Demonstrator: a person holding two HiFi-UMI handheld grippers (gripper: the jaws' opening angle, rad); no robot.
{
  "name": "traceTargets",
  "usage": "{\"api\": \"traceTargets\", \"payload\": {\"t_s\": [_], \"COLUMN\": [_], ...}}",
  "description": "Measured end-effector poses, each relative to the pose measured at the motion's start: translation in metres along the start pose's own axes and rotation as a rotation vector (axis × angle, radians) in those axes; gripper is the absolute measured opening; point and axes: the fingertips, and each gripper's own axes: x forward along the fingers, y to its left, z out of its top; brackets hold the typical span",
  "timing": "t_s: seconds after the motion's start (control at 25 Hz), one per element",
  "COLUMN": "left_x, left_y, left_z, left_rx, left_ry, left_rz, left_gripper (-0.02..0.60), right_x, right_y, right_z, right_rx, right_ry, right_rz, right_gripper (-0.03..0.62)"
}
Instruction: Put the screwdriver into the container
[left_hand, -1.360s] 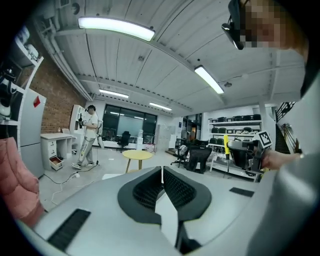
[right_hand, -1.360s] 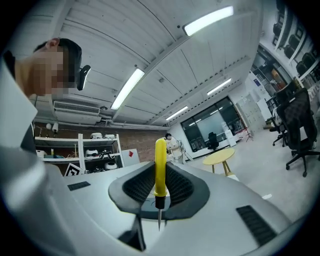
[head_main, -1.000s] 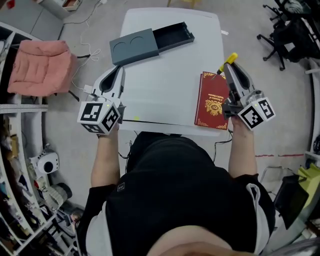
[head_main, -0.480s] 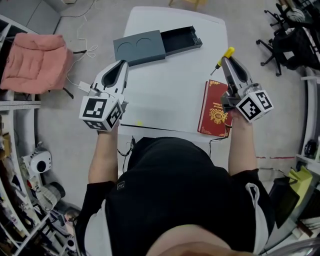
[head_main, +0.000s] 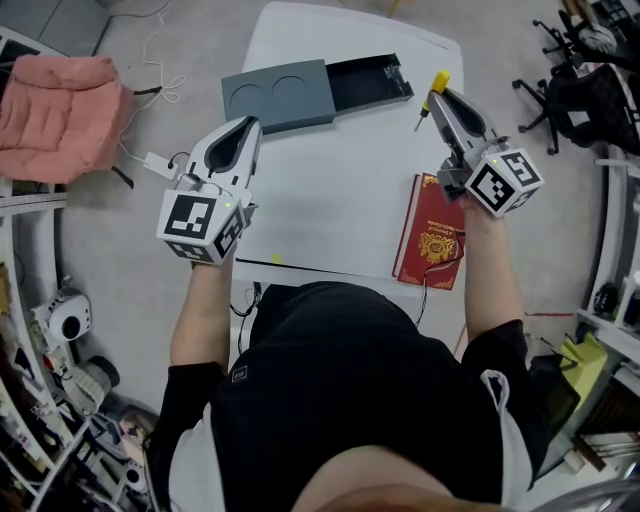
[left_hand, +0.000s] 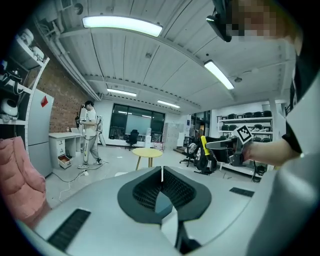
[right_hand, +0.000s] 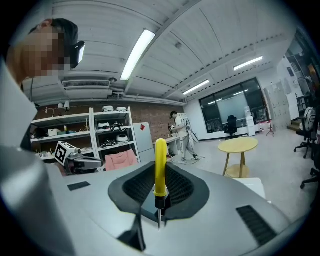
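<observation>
A yellow-handled screwdriver (head_main: 436, 84) (right_hand: 160, 165) is held off the table, my right gripper (head_main: 442, 98) (right_hand: 160, 181) shut on it with the thin blade pointing down. It hangs just right of the container, a dark open tray (head_main: 371, 78) with its grey lid (head_main: 277, 95) slid off to the left, at the far end of the white table (head_main: 330, 180). My left gripper (head_main: 248, 128) (left_hand: 162, 173) is shut on nothing, raised over the table's left edge, near the lid's front corner.
A red book (head_main: 432, 232) lies at the table's near right corner, under my right hand. A pink chair (head_main: 62, 118) and cables sit on the floor to the left, office chairs (head_main: 575, 75) to the right. A person (left_hand: 89, 132) stands in the far room.
My right gripper has carried the screwdriver away from the book, farther up the table toward the container's right end. The left gripper has shifted slightly forward.
</observation>
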Motion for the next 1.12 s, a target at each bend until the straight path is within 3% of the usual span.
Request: {"api": "traceTargets", "payload": {"t_s": [0.28, 0.72, 0.96, 1.12], "left_x": [0.023, 0.055, 0.07, 0.075], "left_y": [0.015, 0.028, 0.031, 0.033], "left_z": [-0.013, -0.032, -0.039, -0.047], "left_rx": [-0.038, -0.063, -0.074, -0.081], "left_ry": [0.016, 0.049, 0.063, 0.075], "left_rz": [0.007, -0.002, -0.014, -0.02], "left_gripper": [0.025, 0.025, 0.025, 0.025], "right_x": [0.06, 0.141, 0.168, 0.18], "right_y": [-0.02, -0.064, -0.071, -0.073], "right_z": [-0.017, -0.089, -0.116, -0.143], "right_rx": [-0.044, -0.131, -0.308, -0.487], "right_ry": [0.092, 0.307, 0.441, 0.577], "right_rz": [0.047, 0.083, 0.127, 0.175], "right_gripper": [0.078, 0.078, 0.078, 0.078]}}
